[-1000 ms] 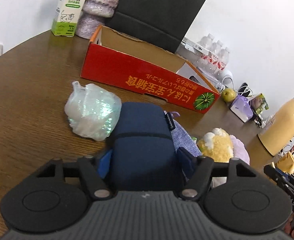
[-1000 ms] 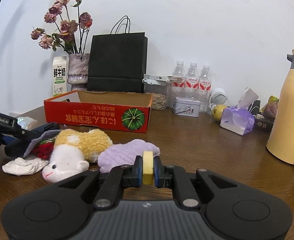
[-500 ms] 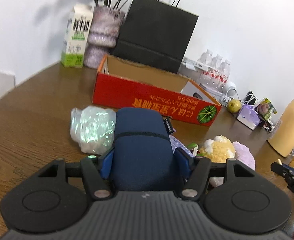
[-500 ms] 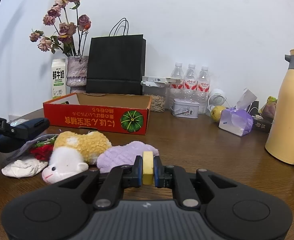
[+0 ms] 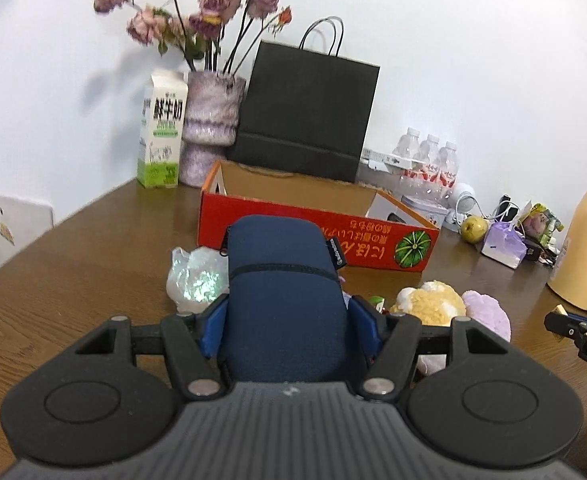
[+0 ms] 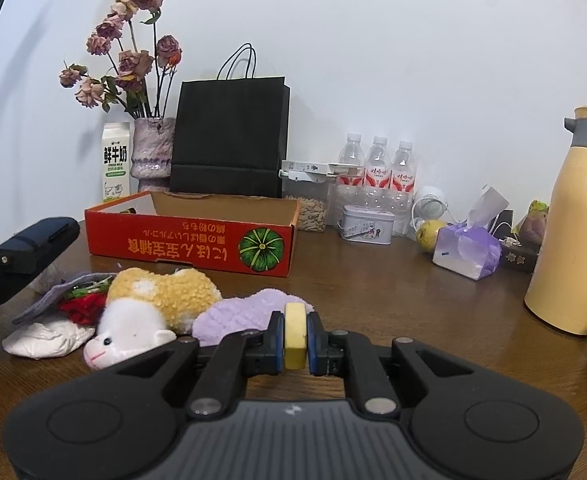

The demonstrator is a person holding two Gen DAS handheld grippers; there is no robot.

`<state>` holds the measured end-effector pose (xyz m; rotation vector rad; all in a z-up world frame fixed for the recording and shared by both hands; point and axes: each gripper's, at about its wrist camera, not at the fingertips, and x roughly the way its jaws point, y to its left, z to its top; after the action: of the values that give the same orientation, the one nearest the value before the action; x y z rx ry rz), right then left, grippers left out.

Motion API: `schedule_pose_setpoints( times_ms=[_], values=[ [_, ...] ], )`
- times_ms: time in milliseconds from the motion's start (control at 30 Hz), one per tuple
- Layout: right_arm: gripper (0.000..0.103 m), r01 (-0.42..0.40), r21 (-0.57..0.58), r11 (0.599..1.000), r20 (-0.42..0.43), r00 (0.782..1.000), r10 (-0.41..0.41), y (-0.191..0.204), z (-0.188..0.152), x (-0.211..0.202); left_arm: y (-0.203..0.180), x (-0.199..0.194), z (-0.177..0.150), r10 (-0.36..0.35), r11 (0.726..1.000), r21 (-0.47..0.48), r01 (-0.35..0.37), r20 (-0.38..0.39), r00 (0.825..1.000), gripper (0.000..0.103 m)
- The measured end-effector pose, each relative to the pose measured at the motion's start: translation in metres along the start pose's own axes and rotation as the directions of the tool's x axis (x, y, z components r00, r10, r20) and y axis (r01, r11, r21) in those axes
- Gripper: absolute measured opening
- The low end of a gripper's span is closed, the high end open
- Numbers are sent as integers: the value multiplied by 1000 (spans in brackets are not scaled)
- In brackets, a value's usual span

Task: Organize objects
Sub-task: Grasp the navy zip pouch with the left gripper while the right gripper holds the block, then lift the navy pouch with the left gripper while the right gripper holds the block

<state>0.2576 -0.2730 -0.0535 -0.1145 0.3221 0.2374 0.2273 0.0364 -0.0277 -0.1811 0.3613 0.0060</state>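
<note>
Over the last second the left gripper (image 5: 287, 316) has carried the navy pouch (image 5: 283, 296) up off the heap of soft things and swung it toward the red cardboard box (image 5: 317, 236); the view that earlier looked down on the table (image 5: 73, 272) now takes in the flowers and the black paper bag (image 5: 305, 116) behind the box. The blue pads (image 5: 213, 326) are clamped on the pouch's flanks, having eased in a touch at the start of that second. That reads as the carry stage of tidying: the pouch is airborne, short of the box's near wall, with the shiny plastic bag (image 5: 197, 276) lying just below and to its left. The drop into the box looks like the likely next step, though it is not yet done.

The left gripper points slightly downward, toward the box. The right gripper (image 6: 294, 338) has not moved; it sits low over the table, aimed a little downward, its jaws pressed together on a small yellow piece (image 6: 294, 336). Ahead of it lie the yellow and white plush toy (image 6: 149, 312) and the lilac fuzzy thing (image 6: 245, 312), waiting on the table
</note>
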Motion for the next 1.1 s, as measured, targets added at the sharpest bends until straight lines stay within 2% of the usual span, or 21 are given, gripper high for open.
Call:
schedule_pose_setpoints(
  times_ms=[200, 467, 767, 1100],
  values=[
    [10, 5, 2, 1000, 3, 1000, -5, 0, 0, 0, -13, -8, -4, 17, 998, 53, -19, 35, 999, 65],
    [10, 7, 3, 1000, 13, 1000, -7, -1, 1, -1, -20, -23, -6, 26, 999, 45, -30, 81, 996, 65],
    [10, -10, -49, 999, 44, 999, 12, 10, 1, -6, -31, -27, -4, 30, 997, 64, -35, 72, 997, 65],
    [10, -68, -74, 995, 50, 996, 71, 16, 3, -5, -43, -22, 1, 13, 995, 100, -18, 55, 998, 65]
  ],
)
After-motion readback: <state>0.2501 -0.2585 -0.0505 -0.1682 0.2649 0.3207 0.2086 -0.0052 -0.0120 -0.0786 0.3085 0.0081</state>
